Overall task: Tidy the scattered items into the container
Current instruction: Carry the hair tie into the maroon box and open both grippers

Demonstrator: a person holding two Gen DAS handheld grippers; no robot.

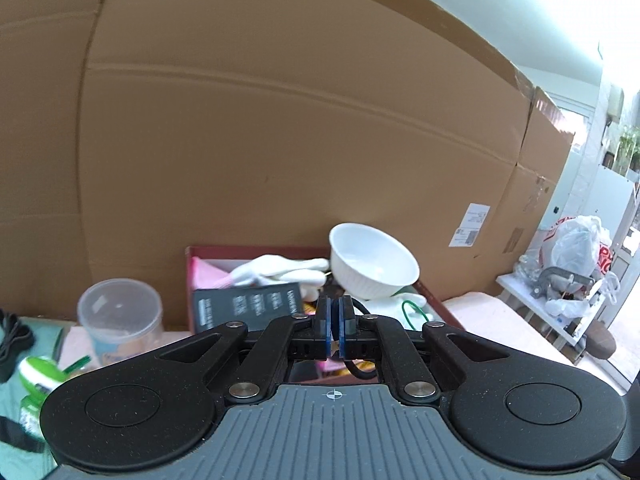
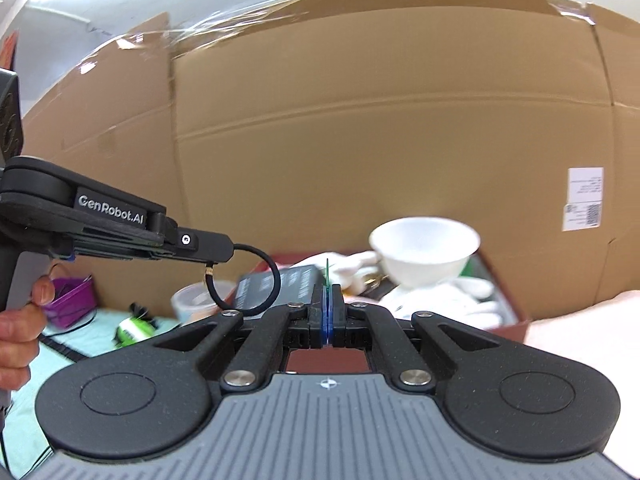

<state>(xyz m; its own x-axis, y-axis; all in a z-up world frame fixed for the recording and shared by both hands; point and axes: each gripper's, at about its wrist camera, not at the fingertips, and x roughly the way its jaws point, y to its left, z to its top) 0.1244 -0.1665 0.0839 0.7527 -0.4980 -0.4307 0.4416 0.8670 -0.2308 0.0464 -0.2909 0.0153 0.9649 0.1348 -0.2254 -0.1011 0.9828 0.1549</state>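
- Left tongs (image 2: pixel 218 254): closed on a black hair tie (image 2: pixel 244 280), hanging clear of the red box (image 2: pixel 516 326).
- Right tongs (image 2: pixel 327 296): closed on a thin green strip (image 2: pixel 327 272), box rim just ahead.
- White bowl (image 2: pixel 424 250): tilted, ahead-right in the box.

The bowl (image 1: pixel 374 258) sits tilted in the box (image 1: pixel 434 296), seemingly atop gloves (image 1: pixel 276 270).

The big cardboard box (image 1: pixel 280 140) behind is matt brown corrugated board with creases and glossy clear tape along its top edge. The white bowl (image 1: pixel 374 260) looks like glossy glazed ceramic, ribbed outside. The tub (image 1: pixel 120 316) is cloudy translucent plastic. The gloves (image 1: pixel 276 270) are white knitted cloth. The left tool (image 1: pixel 334 312) is matt black plastic with bright metal rivets.
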